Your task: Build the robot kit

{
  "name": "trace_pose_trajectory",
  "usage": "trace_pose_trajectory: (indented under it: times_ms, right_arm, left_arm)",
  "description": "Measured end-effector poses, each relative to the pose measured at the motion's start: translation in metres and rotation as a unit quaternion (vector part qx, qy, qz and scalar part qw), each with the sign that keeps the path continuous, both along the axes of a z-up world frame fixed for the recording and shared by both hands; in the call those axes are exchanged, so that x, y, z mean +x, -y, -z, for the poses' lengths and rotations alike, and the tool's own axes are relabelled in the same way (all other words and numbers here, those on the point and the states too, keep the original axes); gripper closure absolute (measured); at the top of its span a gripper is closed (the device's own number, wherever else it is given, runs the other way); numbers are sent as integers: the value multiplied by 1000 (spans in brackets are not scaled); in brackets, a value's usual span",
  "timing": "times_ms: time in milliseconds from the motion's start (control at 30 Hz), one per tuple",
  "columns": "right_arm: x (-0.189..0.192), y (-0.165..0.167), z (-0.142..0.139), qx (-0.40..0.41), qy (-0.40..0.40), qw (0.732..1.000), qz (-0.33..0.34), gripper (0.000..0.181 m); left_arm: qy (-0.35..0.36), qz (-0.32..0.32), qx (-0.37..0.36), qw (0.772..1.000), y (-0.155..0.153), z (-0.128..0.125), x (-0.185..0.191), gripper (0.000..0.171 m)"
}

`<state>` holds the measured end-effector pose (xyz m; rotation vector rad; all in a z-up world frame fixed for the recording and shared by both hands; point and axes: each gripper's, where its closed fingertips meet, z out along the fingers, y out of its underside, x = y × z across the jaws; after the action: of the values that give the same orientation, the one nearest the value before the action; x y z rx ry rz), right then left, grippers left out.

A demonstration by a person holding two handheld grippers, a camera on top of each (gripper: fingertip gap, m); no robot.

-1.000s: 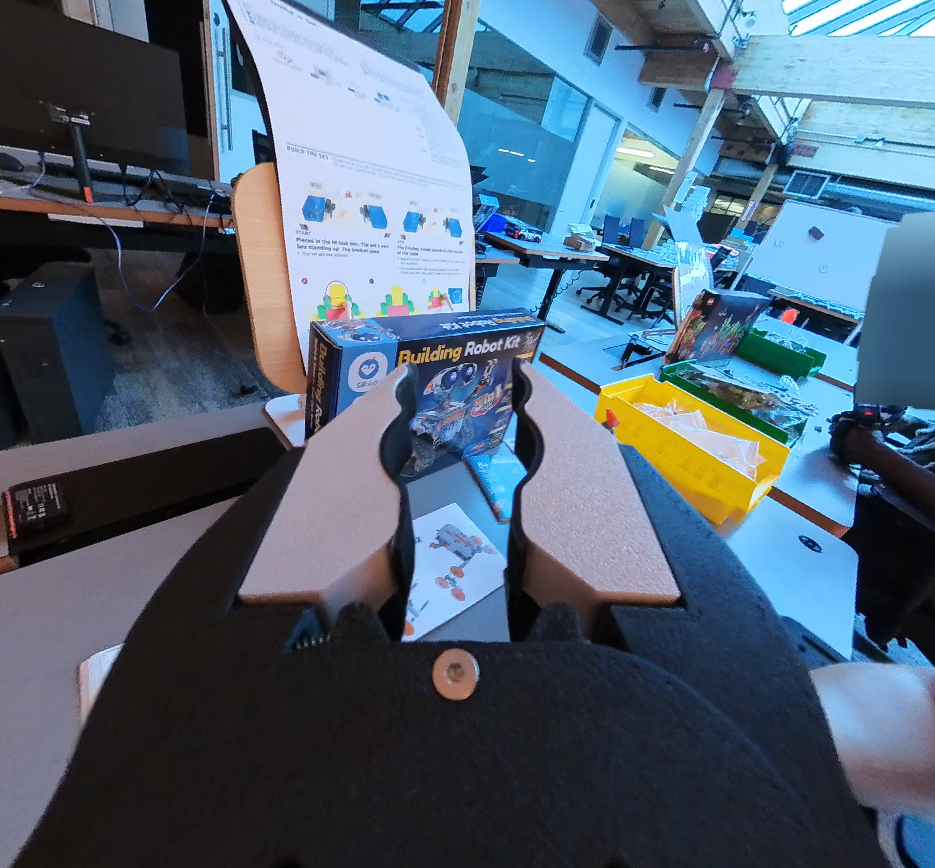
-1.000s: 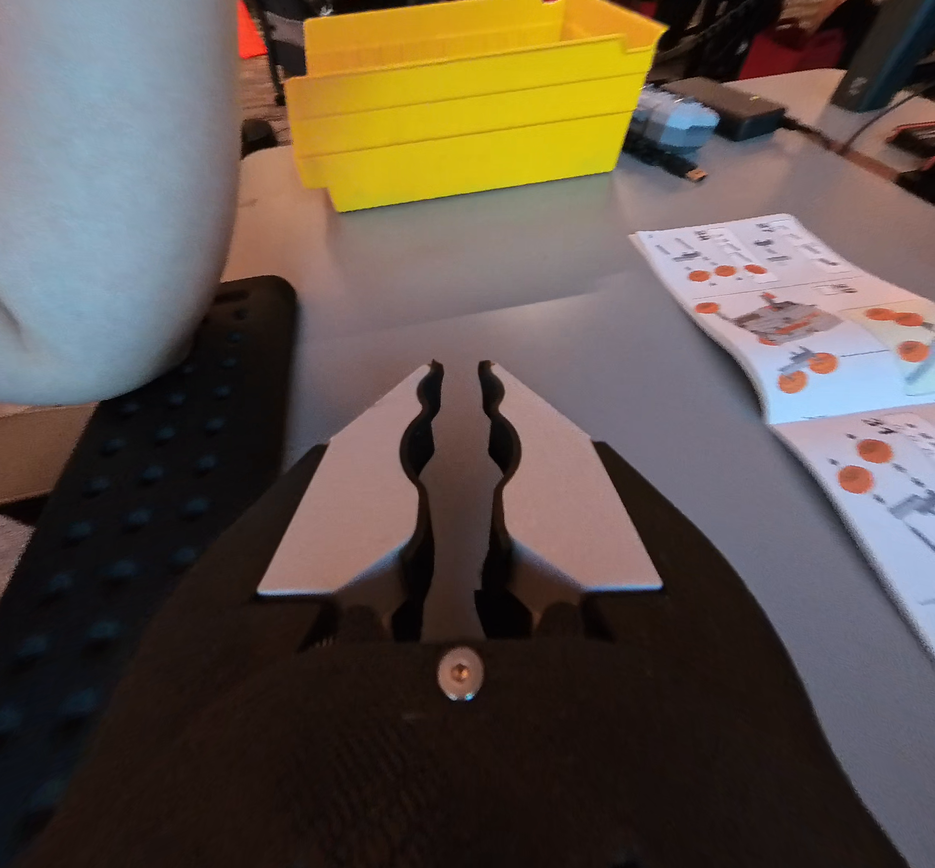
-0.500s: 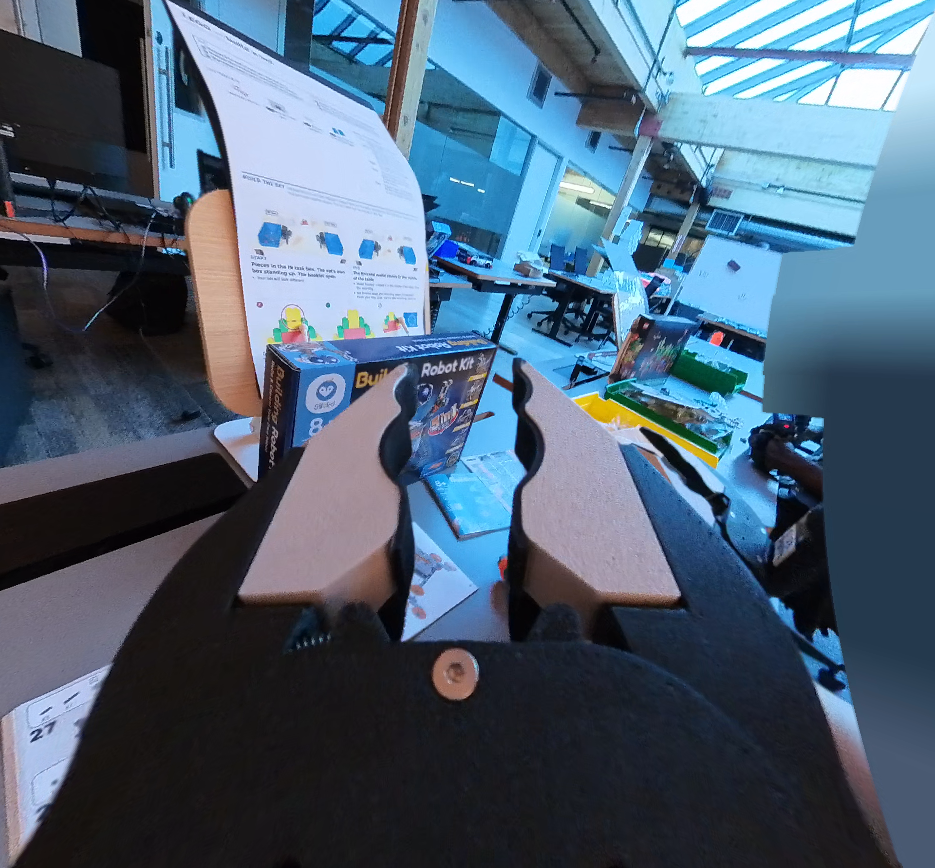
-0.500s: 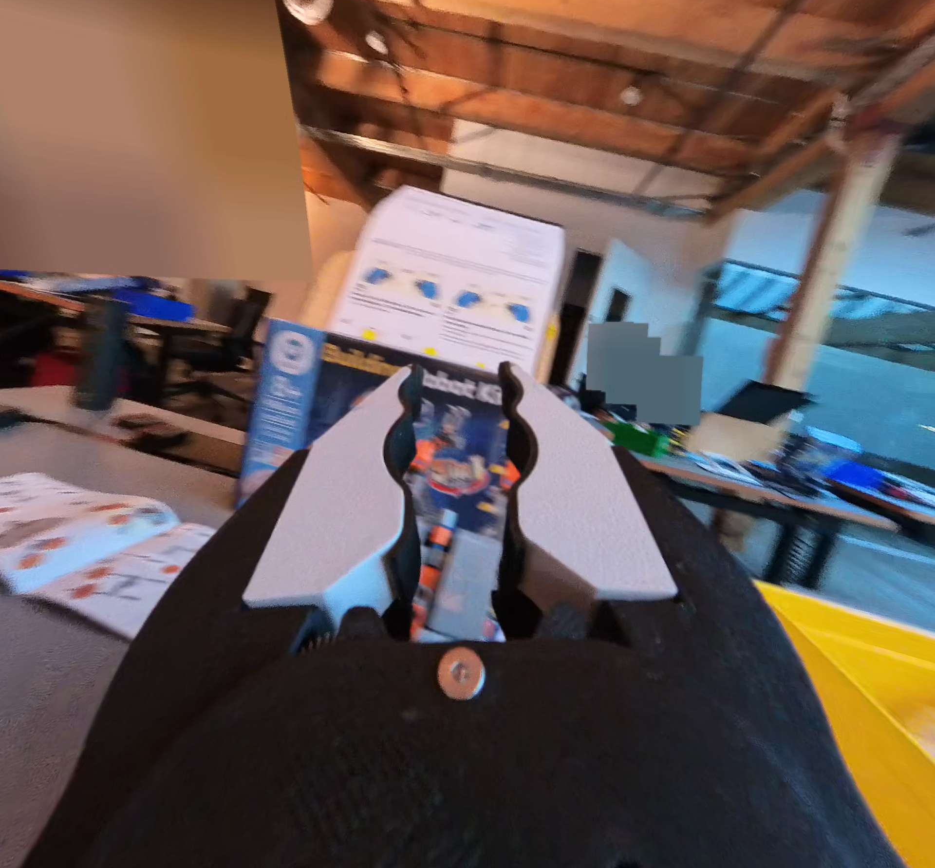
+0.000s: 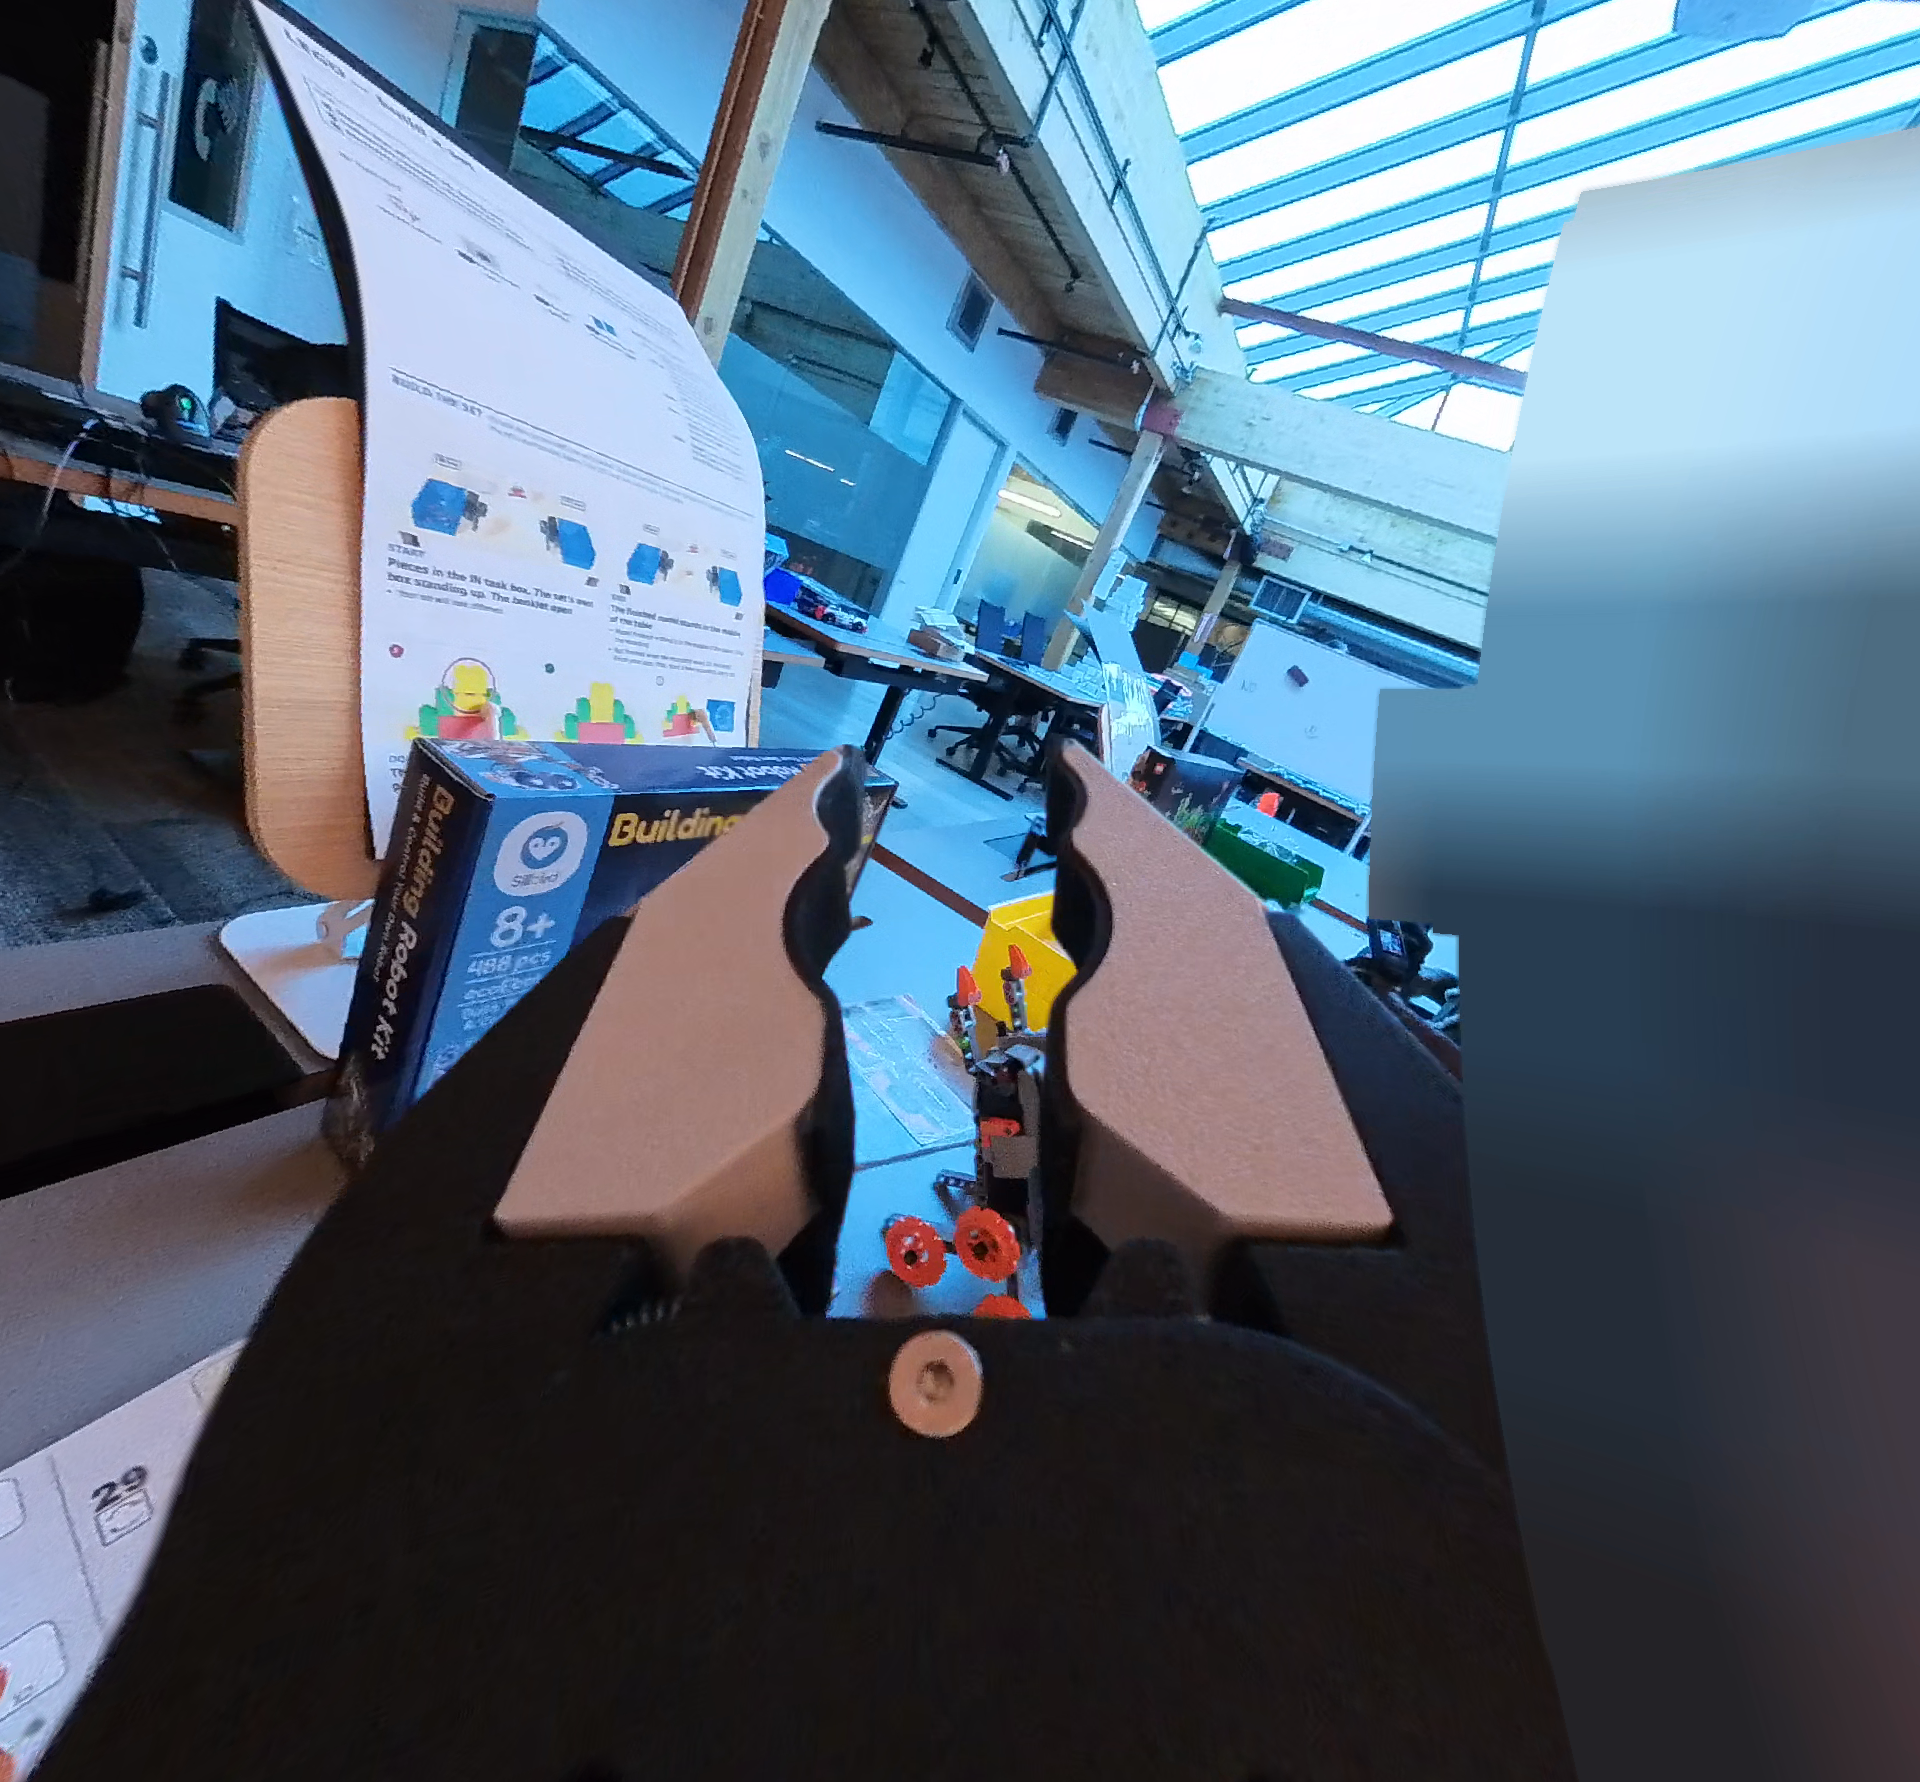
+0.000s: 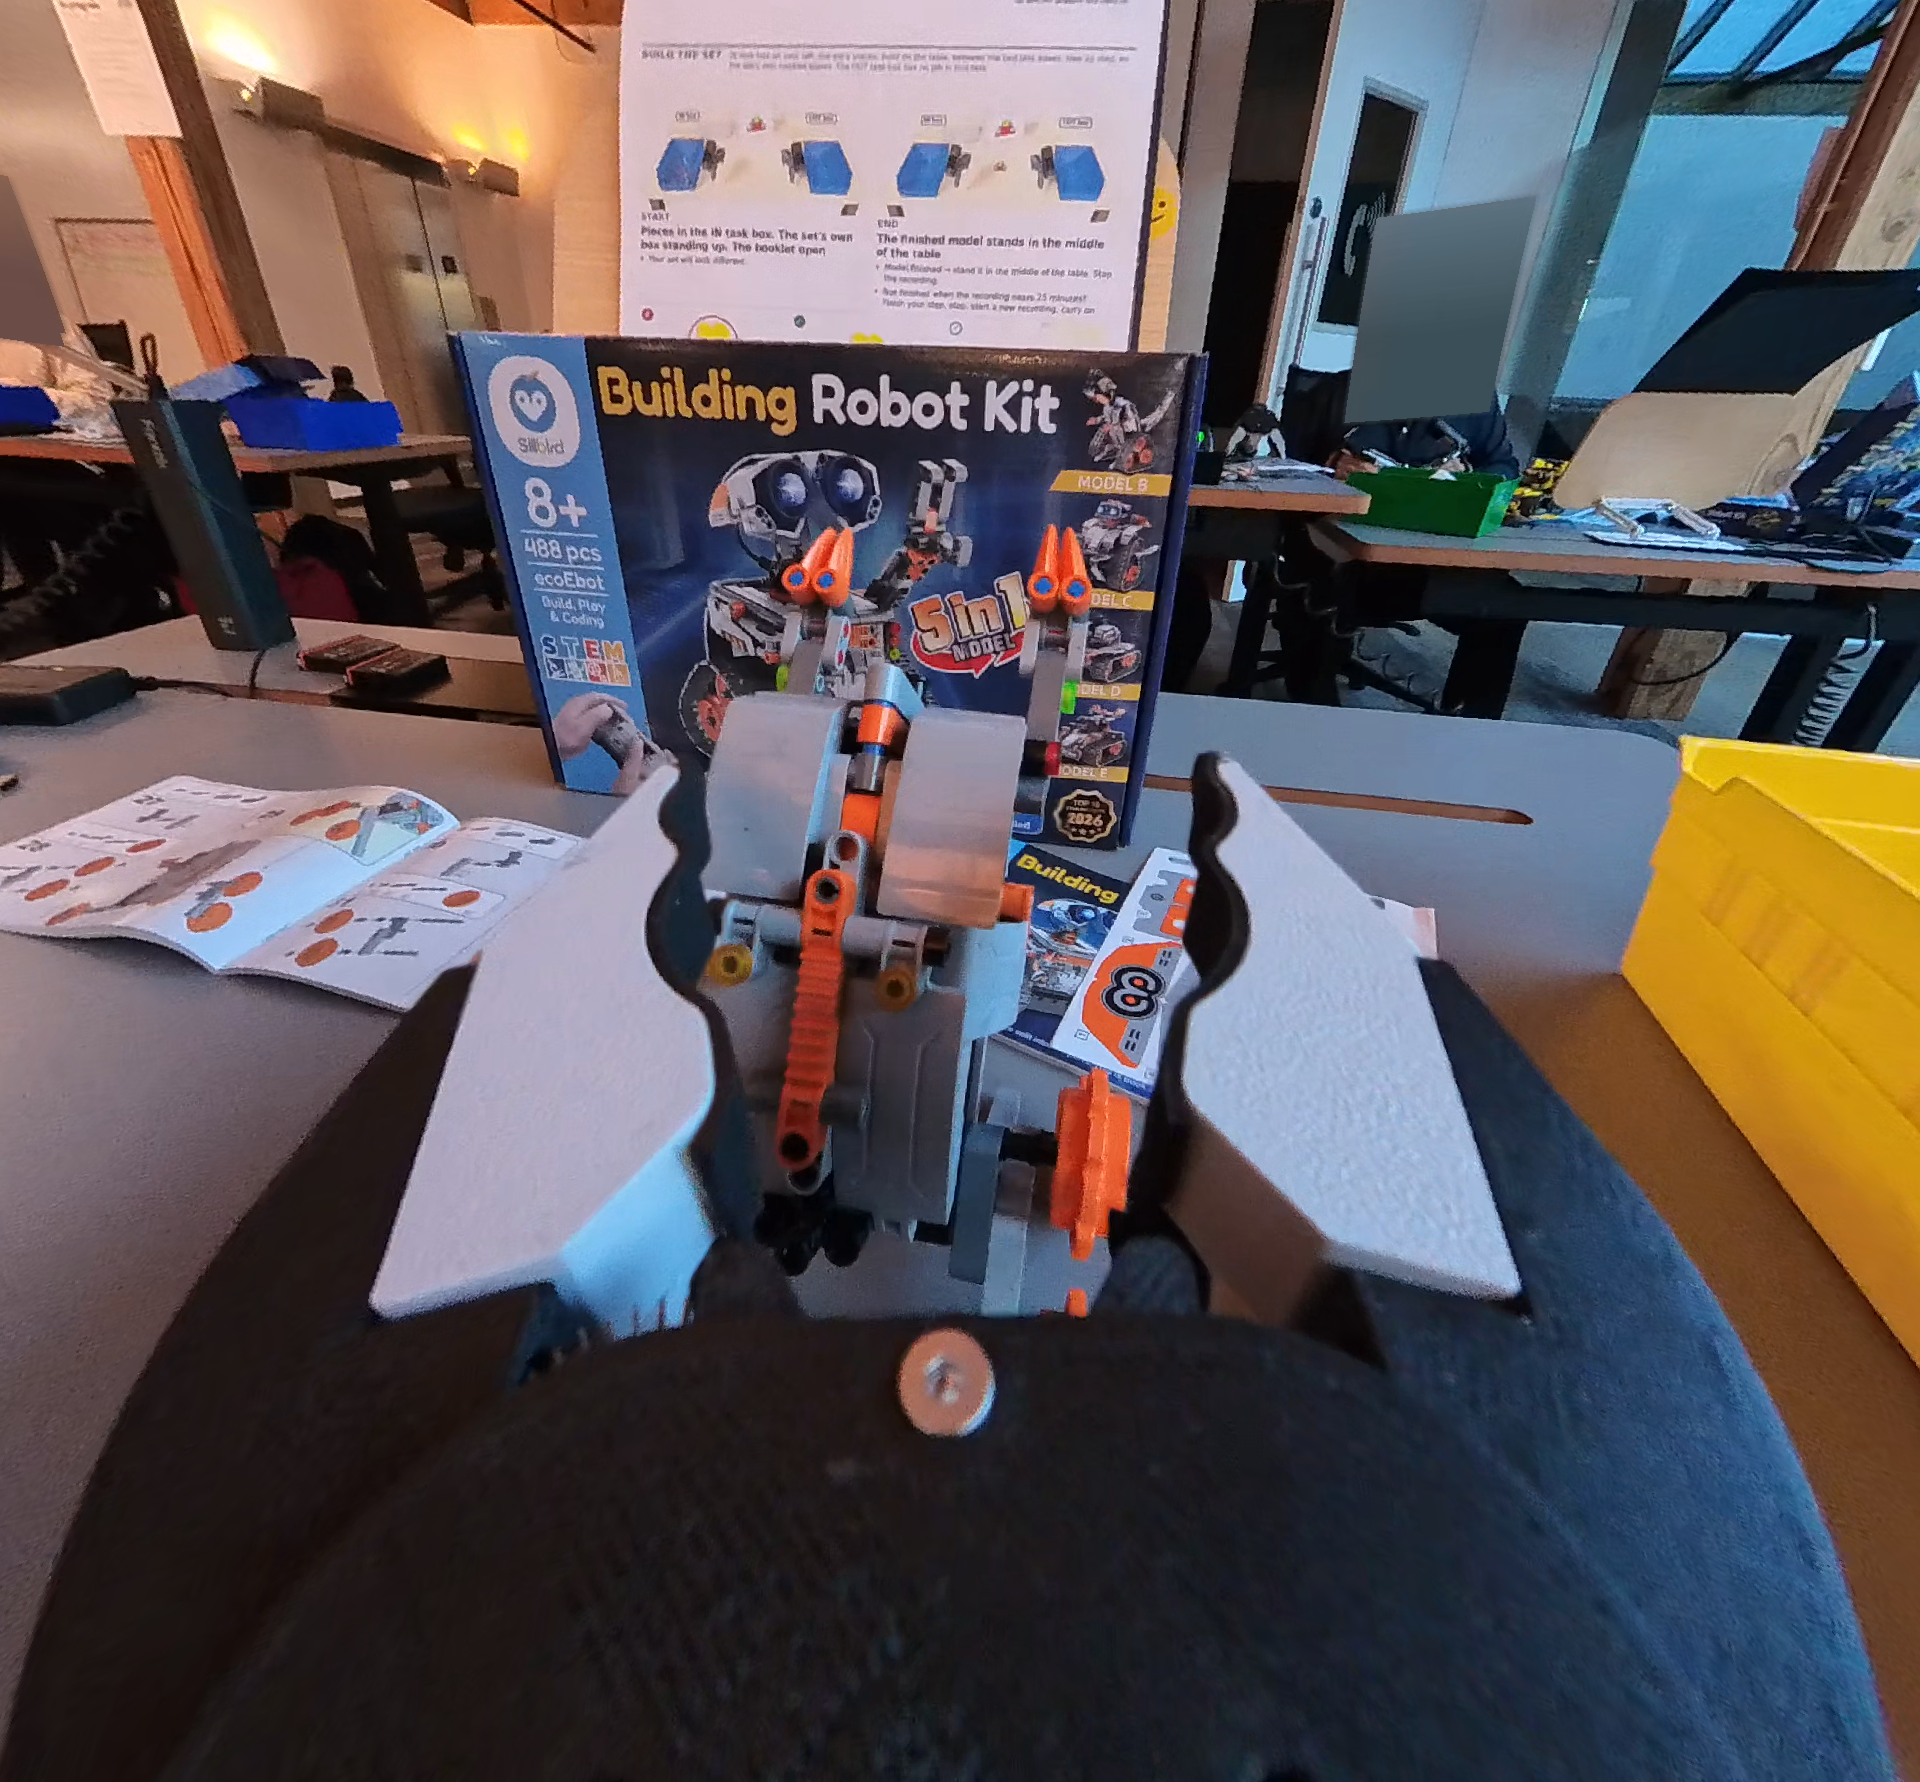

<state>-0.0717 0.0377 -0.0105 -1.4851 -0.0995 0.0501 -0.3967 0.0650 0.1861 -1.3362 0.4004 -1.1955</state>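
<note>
On the left wrist view my left gripper has its tan fingers parted with nothing between them, raised over the grey table. Through the gap I see a small grey-and-orange brick-built robot model standing on the table, orange gear wheels at its base. Just left of the fingers stands an upright blue cardboard kit box, and behind it a tall curved white printed sheet leans on a wooden stand. A corner of a yellow plastic bin shows beyond the model.

On the right wrist view my right gripper is spread wide, its fingers on either side of the robot model; I cannot tell whether the pads touch it. The model stands upright in front of the kit box. An open instruction booklet lies to the left, a sticker sheet lies just right of the model, and the yellow bin sits at far right.
</note>
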Motion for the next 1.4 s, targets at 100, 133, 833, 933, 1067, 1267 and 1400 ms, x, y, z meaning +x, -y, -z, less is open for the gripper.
trace_pose_trajectory:
  times_ms: [100,133,833,933,1067,1267,1400]
  right_arm:
    - [-3,-2,6,-10,-6,1000,-15,95]
    - [-4,-3,9,-17,-7,1000,-18,95]
    - [-14,8,40,-87,-51,994,-37,100]
    - [-18,8,41,-89,-63,993,-49,96]
    - [-23,1,67,-156,-37,986,-49,90]
    - [-24,-1,79,-184,-21,982,-49,104]
    - [-24,-2,79,-184,-30,981,-54,104]
  left_arm:
    - [-5,-9,-1,1000,-3,2,-2,138]
    - [-6,-9,-2,1000,-4,3,-2,138]
    - [-13,28,-23,999,-8,14,19,139]
    - [-19,30,-21,999,-7,14,21,139]
    - [-20,32,-19,999,-6,14,22,139]
    - [-16,31,-24,999,-8,15,19,139]
    - [-18,32,-24,999,-8,15,20,139]
